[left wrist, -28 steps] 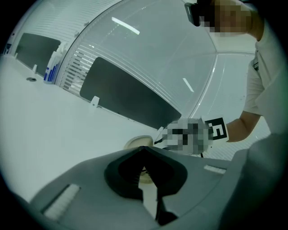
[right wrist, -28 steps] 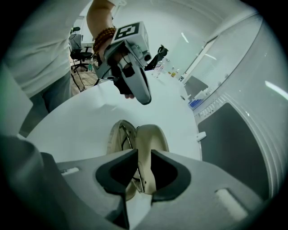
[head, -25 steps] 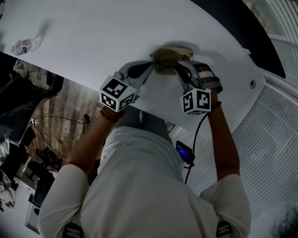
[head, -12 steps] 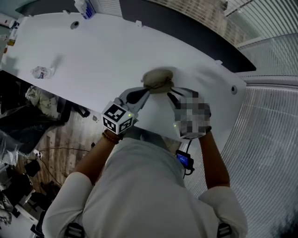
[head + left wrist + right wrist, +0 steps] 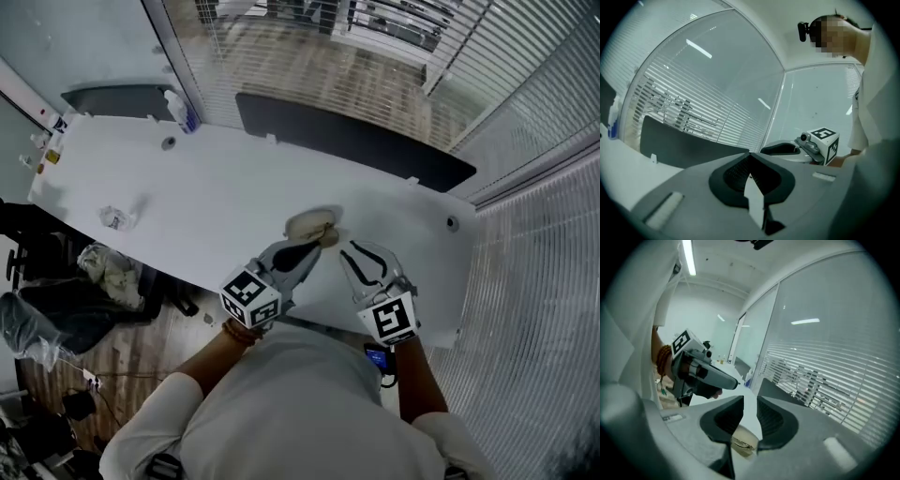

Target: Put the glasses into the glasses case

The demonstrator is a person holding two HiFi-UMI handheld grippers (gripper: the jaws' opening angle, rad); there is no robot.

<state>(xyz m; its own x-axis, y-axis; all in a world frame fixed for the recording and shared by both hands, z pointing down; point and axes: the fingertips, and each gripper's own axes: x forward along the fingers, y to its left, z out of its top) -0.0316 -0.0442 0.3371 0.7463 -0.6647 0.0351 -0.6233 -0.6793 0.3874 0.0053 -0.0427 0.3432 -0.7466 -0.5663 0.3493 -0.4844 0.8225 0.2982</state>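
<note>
A tan glasses case (image 5: pixel 309 225) lies open on the white table (image 5: pixel 206 197), with the glasses resting in it. In the right gripper view the case (image 5: pixel 742 440) shows low down, through the gap between the jaws. My left gripper (image 5: pixel 314 247) hangs above the table just short of the case, its tips together and holding nothing. My right gripper (image 5: pixel 356 251) hovers beside it to the right, jaws apart and empty. In its own view the left gripper (image 5: pixel 750 161) points level towards the glass wall. The right gripper (image 5: pixel 750 408) tilts down at the table.
A crumpled wrapper (image 5: pixel 116 217) lies at the table's left. A spray bottle (image 5: pixel 184 111) stands at the far edge by a dark panel (image 5: pixel 347 141). Glass walls with blinds close off the back and right. Dark bags (image 5: pixel 94 291) sit on the floor to the left.
Both grippers have lifted up and away from the case, which stays on the table. The head view has risen and takes in the whole table.
</note>
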